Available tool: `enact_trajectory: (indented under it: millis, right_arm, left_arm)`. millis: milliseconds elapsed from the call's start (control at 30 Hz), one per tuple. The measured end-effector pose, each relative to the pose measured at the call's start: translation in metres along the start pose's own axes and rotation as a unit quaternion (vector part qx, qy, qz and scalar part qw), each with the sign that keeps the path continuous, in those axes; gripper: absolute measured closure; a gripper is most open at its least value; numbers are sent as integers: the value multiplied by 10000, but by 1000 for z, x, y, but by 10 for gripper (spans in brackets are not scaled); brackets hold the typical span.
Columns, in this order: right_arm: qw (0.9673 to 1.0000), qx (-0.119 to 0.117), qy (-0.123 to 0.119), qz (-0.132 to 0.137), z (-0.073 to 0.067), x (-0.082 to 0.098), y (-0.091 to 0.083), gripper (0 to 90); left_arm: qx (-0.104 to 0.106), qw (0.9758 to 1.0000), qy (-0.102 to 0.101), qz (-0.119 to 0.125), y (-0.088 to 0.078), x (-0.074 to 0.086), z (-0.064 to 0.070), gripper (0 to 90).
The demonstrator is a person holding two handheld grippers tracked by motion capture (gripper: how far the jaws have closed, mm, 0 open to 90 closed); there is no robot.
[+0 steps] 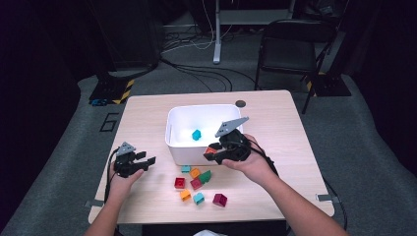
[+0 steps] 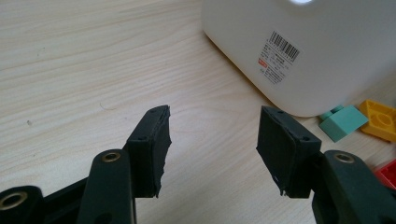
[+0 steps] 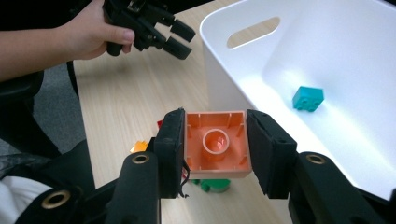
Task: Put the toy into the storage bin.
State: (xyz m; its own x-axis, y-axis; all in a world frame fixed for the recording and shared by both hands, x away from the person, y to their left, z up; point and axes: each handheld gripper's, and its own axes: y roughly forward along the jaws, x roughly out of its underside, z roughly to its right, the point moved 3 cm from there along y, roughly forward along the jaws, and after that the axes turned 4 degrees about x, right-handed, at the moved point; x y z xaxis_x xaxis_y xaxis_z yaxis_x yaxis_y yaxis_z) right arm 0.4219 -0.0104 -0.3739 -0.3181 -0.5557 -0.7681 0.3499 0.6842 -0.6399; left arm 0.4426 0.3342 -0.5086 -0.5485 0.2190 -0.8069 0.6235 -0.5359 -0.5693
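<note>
My right gripper [image 1: 214, 153] is held above the table at the front right corner of the white bin [image 1: 189, 155], shut on an orange brick [image 3: 215, 142] whose hollow underside faces the camera. In the right gripper view the bin's inner wall [image 3: 336, 51] lies to the right, with a teal brick [image 3: 307, 98] on its floor. My left gripper [image 1: 145, 162] rests low at the table's left, open with nothing between its jaws [image 2: 212, 140]. The bin's labelled outer wall [image 2: 327, 46] stands just beyond it.
Several loose bricks lie in front of the bin: teal [image 1: 186, 168], orange [image 1: 195, 172], green [image 1: 205, 176], red [image 1: 180, 183], orange [image 1: 185, 194], teal [image 1: 198, 198] and maroon [image 1: 220, 199]. A folding chair [image 1: 290, 49] and cables stand beyond the table's far edge.
</note>
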Motion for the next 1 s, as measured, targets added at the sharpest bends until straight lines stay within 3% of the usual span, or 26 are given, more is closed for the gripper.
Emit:
enact_trajectory:
  millis: [600, 700, 1000]
  right_arm:
    - [9994, 306, 175, 5, 37, -43, 12, 581]
    - [9991, 351, 244, 8, 43, -50, 20, 581]
    - [9995, 279, 137, -48, 56, -64, 43, 581]
  left_arm:
    - [25, 10000, 4, 49, 0, 0, 0, 436]
    - [39, 10000, 14, 0, -1, 0, 1, 436]
    - [21, 10000, 11, -4, -2, 2, 1, 436]
